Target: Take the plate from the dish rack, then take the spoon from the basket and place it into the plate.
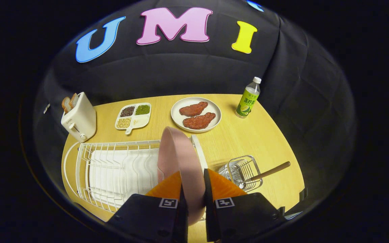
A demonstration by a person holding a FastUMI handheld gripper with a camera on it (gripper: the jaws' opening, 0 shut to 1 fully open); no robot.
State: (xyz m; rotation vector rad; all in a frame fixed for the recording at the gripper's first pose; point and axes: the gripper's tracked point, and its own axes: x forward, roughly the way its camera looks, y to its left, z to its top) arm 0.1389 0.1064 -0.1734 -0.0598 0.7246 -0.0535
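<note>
I had the gripper (pixel 193 189) pinching the pink plate (pixel 177 152): both fingers pressed on its rim, one on each face, with the plate standing on edge between them. The plate stood at the right end of the dish rack (pixel 113 168), over the wires. For the step in hand I judged a straight lift was needed, with the plate kept vertical until clear of the wires. The bare table (pixel 245 141) lay at 1 o'clock of the fingers. The spoon (pixel 265 173) rested in the basket (pixel 243 172) at 2 o'clock, handle tilted outward.
</note>
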